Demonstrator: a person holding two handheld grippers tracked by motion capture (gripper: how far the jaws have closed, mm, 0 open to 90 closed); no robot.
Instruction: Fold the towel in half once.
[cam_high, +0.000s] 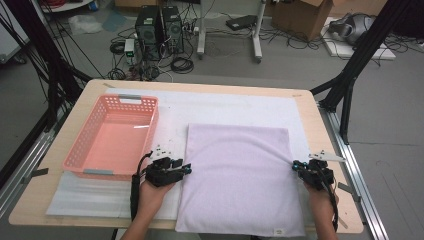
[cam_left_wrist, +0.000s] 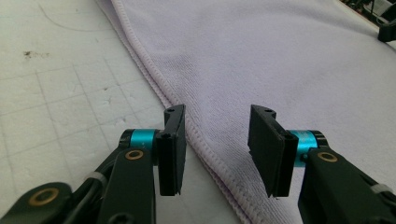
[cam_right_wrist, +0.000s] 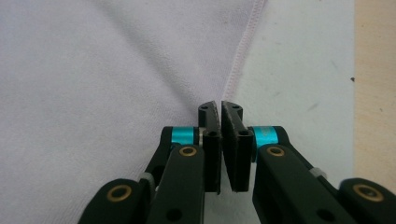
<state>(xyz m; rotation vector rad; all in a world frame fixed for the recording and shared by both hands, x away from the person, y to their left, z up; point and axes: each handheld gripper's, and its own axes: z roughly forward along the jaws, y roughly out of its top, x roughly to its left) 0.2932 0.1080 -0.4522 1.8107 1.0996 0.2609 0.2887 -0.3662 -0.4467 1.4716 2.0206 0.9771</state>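
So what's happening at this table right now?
A person works on a lilac towel spread flat on the white mat, a gripper in each hand. The left gripper sits open at the towel's left hem, the stitched edge running between its fingers without being pinched. The right gripper is at the right edge, its fingers nearly together; whether they pinch the towel's edge I can't tell. A pink basket stands left of the towel.

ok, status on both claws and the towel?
Left claw open, straddling towel hem. Right claw shut at opposite hem. Towel flat; nothing in the way.
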